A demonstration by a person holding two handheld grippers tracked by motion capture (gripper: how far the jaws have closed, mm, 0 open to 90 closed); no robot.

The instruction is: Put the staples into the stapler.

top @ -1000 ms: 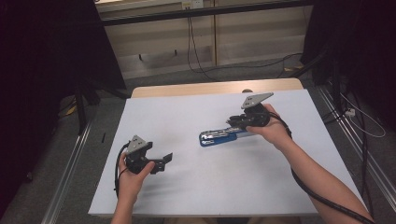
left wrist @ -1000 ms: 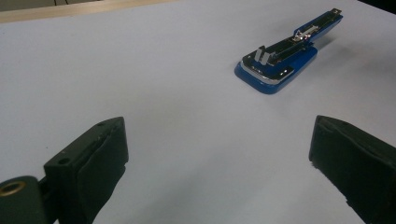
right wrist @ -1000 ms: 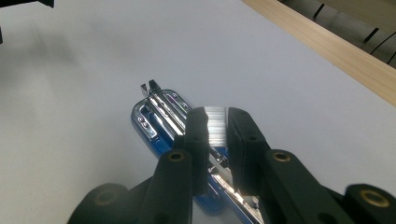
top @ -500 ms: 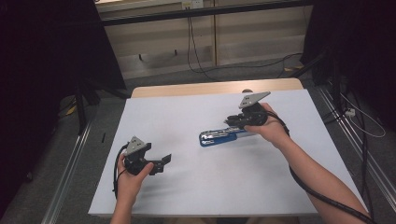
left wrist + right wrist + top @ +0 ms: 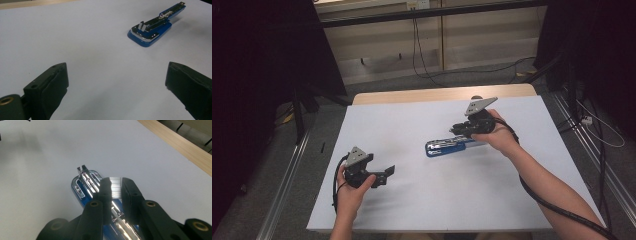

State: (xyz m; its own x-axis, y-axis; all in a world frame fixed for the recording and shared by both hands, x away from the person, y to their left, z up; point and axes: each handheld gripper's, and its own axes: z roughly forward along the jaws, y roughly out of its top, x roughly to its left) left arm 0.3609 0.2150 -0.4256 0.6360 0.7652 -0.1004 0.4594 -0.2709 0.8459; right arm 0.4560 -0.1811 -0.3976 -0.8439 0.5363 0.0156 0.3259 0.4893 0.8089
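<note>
Stapler [image 5: 447, 146] is lying opened up flat on the white table [image 5: 422, 200], right of the middle, blue base down and the metal staple channel exposed, so it looks like a reload is being set up. A strip of staples [image 5: 115, 187] is pinched between the jaws of the right gripper [image 5: 462, 131] and held just over the channel, lined up along its length, probably so it can be dropped straight in. The left gripper [image 5: 382, 175] is parked near the front left of the table, well apart from the stapler, jaws spread wide with nothing in them, likely kept out of the way until the stapler needs steadying or closing.
</note>
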